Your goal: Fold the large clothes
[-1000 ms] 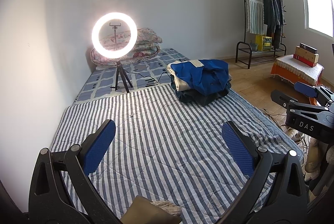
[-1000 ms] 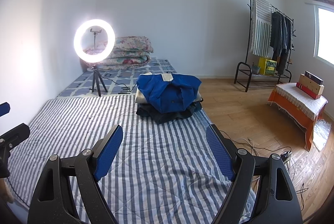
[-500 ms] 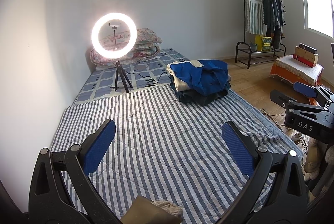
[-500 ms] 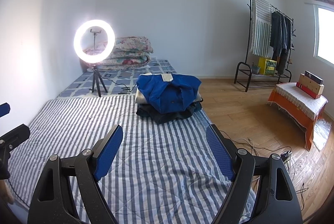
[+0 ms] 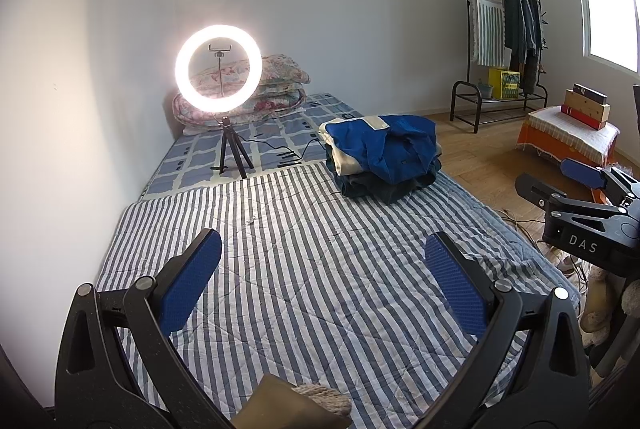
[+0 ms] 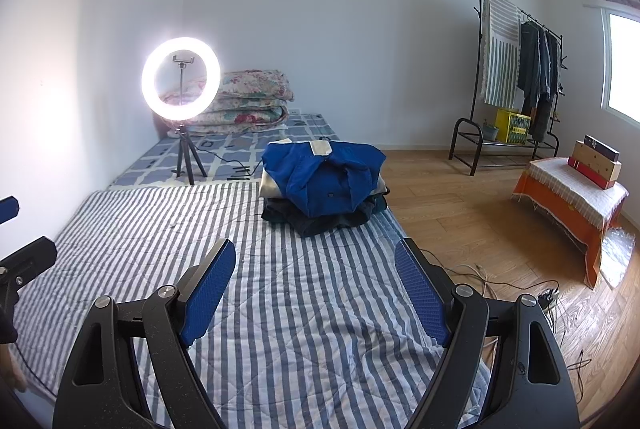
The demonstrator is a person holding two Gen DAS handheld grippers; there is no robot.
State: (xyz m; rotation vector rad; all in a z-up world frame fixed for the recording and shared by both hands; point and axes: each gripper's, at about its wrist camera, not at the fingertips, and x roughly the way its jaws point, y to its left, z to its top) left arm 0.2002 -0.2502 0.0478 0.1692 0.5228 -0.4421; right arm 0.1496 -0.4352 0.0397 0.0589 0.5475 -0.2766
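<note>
Right wrist view: blue garment [image 6: 324,181] crumpled atop folded clothes stack [image 6: 320,217].

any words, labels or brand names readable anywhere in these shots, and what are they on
"DAS": white letters on the black body of the right tongs, seen at the right edge of the left wrist view.
Yellow box on the black clothes rack's lower shelf: has a printed panel, too small and blurred to read.
Stacked cardboard boxes on the orange-draped stool: no legible print.
Nothing else carries readable text.
</note>
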